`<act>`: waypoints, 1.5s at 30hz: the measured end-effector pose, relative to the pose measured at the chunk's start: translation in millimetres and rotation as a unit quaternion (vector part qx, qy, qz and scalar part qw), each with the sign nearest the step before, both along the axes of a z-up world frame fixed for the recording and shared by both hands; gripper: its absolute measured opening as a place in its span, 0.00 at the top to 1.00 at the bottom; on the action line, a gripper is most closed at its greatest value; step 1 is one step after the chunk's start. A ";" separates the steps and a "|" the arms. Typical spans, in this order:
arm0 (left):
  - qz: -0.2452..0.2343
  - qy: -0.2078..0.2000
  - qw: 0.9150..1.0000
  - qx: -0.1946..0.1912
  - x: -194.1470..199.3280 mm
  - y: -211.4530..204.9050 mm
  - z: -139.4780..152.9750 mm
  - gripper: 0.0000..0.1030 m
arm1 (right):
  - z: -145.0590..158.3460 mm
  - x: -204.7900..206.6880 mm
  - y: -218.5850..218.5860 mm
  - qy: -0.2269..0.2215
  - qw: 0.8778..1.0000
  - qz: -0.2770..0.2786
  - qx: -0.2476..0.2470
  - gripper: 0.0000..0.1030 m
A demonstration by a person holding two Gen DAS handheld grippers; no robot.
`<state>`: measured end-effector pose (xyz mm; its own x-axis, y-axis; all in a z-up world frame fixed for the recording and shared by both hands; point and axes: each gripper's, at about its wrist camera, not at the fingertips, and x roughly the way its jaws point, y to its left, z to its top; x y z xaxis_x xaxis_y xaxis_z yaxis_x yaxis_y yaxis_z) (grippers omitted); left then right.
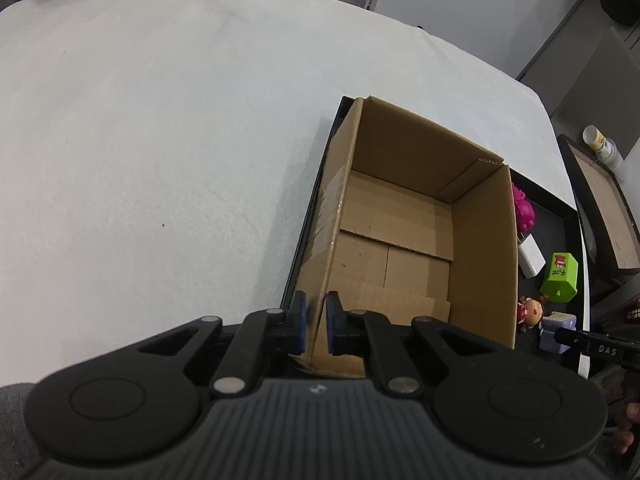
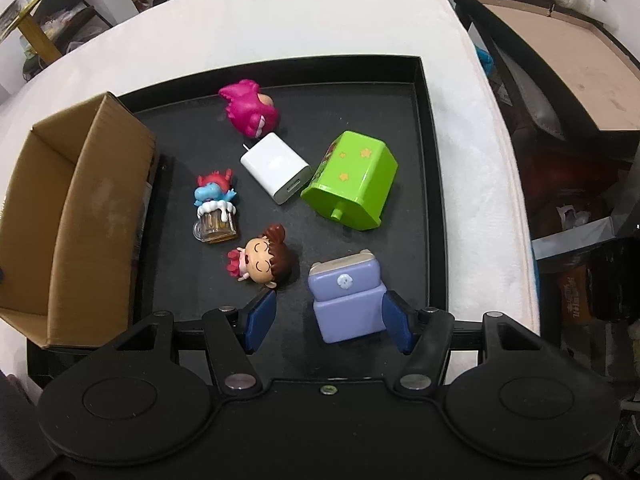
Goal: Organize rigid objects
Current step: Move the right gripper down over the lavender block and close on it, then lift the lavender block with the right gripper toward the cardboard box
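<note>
2 views differ: only the right wrist shows the blue dragon figurine [image 2: 215,194]. The right gripper [image 2: 328,318] straddles, half-wide, the lilac armchair toy [image 2: 347,298] near the black tray's [image 2: 434,184] front edge. The left gripper [image 1: 316,322] pinches the empty cardboard box's [image 1: 484,248] wall.

box [image 2: 100,216]: 1 | tray [image 2: 434,184]: 1 | toys [image 2: 347,296]: 5 | charger [image 2: 275,168]: 1

- The left gripper [image 1: 316,322] is black, with two thin arms that end in flat blue pads [image 1: 301,322].
- Its body has big round black parts, a grey ribbed middle and shiny silver pins.
- The right gripper [image 2: 328,322] looks the same: black, with blue pads [image 2: 262,320] and silver pins.
- A grey sleeve [image 1: 16,420], maybe soft cloth, shows by the left gripper.
</note>
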<state>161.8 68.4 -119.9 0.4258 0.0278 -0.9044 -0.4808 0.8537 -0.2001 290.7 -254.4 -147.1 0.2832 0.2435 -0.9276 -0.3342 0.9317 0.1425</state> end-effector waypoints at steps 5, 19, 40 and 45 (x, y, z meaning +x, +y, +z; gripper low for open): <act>-0.002 -0.007 1.000 0.011 -0.1 -2.3 2.8 0.92 | -0.2 6.0 4.8 -0.018 1.000 0.015 -0.020 0.42; 0.003 -0.026 1.000 0.007 -5.5 -0.4 7.2 0.92 | 10.9 3.3 6.7 -0.028 0.999 0.020 -0.007 0.94; 0.014 -0.045 0.999 -0.008 -14.6 3.2 11.1 0.92 | 0.6 11.8 -15.6 0.041 0.997 -0.058 0.007 0.43; 0.013 -0.042 0.999 -0.010 -14.0 5.0 9.5 0.92 | -16.4 13.8 -10.2 0.062 0.995 -0.083 0.009 0.52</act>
